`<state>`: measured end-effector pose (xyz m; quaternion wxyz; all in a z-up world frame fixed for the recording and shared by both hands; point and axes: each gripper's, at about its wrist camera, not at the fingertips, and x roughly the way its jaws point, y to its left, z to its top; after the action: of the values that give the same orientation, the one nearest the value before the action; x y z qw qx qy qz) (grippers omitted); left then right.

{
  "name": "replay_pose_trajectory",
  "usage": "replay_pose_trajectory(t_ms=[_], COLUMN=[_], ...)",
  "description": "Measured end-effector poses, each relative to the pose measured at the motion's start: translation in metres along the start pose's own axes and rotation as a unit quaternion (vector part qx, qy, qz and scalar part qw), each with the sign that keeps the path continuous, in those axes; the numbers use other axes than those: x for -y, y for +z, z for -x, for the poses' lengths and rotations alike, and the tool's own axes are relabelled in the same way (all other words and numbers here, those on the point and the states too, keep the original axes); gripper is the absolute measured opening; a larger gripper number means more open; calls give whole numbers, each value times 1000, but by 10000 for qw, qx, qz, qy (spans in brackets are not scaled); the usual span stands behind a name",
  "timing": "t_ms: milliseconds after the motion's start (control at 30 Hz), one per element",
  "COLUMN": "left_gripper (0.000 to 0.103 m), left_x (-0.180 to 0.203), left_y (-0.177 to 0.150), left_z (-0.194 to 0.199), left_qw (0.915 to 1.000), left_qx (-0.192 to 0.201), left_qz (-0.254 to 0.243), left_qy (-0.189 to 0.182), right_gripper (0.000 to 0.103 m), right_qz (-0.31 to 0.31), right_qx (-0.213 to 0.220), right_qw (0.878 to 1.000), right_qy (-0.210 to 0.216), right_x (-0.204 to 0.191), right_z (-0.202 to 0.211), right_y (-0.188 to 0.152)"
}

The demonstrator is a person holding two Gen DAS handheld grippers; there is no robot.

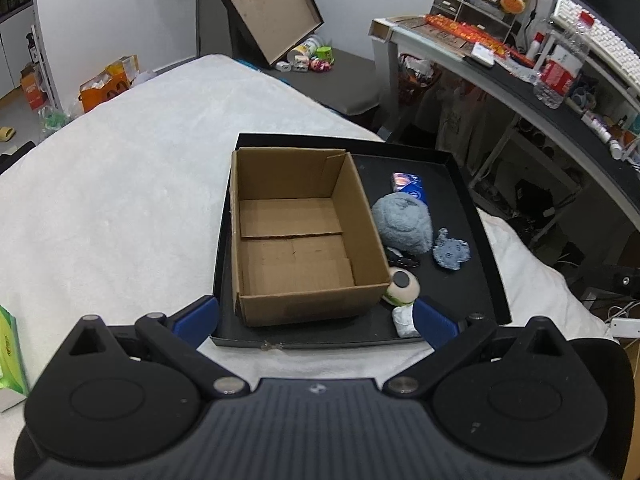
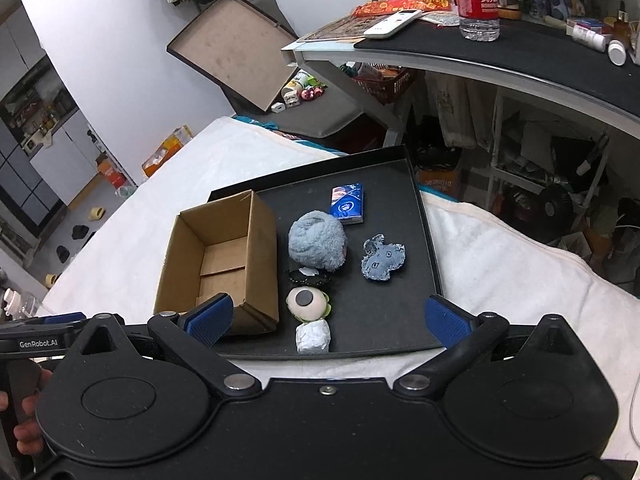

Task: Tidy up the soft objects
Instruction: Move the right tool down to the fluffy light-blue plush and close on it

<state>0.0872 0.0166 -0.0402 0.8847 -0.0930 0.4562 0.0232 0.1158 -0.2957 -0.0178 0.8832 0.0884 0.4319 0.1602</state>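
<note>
Both grippers — left, right — gape wide (nothing held) before the cardboard box.

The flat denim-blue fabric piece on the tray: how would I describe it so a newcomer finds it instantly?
Start at the black tray on the white bed cover; the cardboard box fills its left side. Right of the fluffy grey-blue plush ball, alone near the tray's right wall, lies the flat denim-blue fabric piece. Unlike its rounded neighbours it is thin, ragged-edged and stitched.

both wrist views look down, near, sharing black tray
</note>
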Motion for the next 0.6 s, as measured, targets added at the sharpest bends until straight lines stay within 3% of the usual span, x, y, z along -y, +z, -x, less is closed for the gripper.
replay_pose_trajectory(t_ms=[600], left_gripper=[102], left_x=[-17], left_y=[23], left_z=[-62], left_qw=[9987], left_qx=[-479], left_qz=[107], left_qy=[112], right_gripper=[103], right_qz=[-65], right_qx=[-323], right_qw=[9991], right_qy=[-252], right_x=[7], right_z=[-63], right_y=[26])
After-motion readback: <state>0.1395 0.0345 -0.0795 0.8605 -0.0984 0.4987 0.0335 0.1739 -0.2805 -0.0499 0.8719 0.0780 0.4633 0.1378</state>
